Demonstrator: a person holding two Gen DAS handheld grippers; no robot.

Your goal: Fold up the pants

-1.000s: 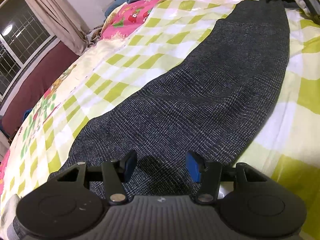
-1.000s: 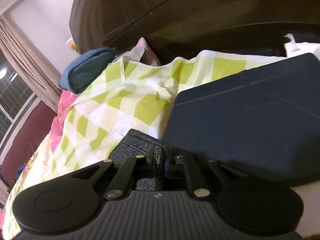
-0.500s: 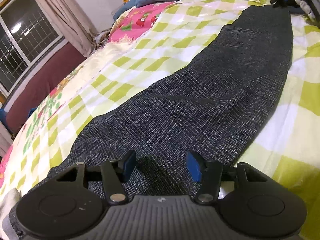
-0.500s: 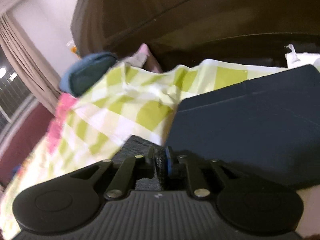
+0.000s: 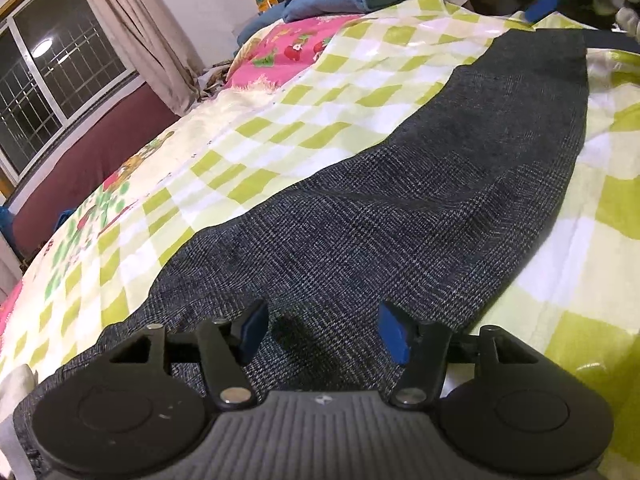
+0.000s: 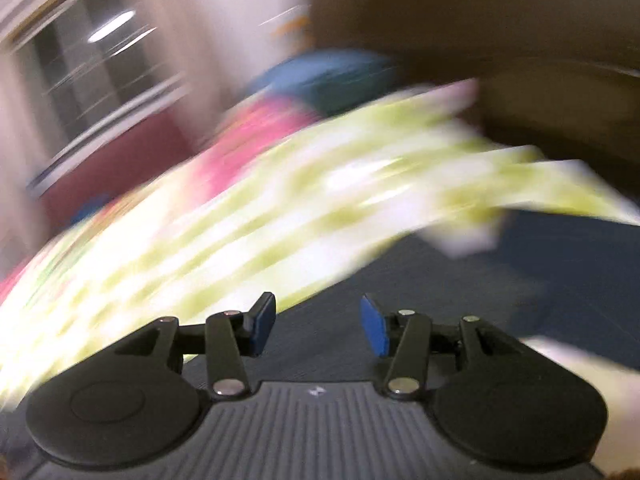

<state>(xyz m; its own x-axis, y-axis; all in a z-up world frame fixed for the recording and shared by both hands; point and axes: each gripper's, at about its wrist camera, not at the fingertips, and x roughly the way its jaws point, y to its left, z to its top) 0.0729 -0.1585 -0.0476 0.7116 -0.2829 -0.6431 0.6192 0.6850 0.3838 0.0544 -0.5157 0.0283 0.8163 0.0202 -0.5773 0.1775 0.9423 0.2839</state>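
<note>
Two claws work over a bed (image 5: 360, 92) covered by a green-and-white checked sheet. One pair of pants (image 5: 400, 220), in dark grey woven cloth with a fine check, lies flat on that sheet, running as a single long strip from the near edge of the left wrist view to the far right. It looks as though the legs are stacked one on the other, so a lengthwise fold seems done and the crosswise folds remain.

Near the bottom of that view, the left claw (image 5: 320, 330) hangs over the wide near end of the pants. Its blue pads stand apart with nothing pinched between them, and its jaws have just been opening a little more. Most likely it is placed there to take hold of that end.

At the far end of the strip a blurred dark shape with a blue patch sits near the top right corner; this is probably the other tool, though it is too unclear to be sure.

From the right wrist, everything beyond the right claw (image 6: 318, 328) is smeared by motion. Its jaws have just been opening and hold nothing. Dark cloth lies below them, with the checked sheet to the left. That fits a hand that has let go of the far end.
</note>
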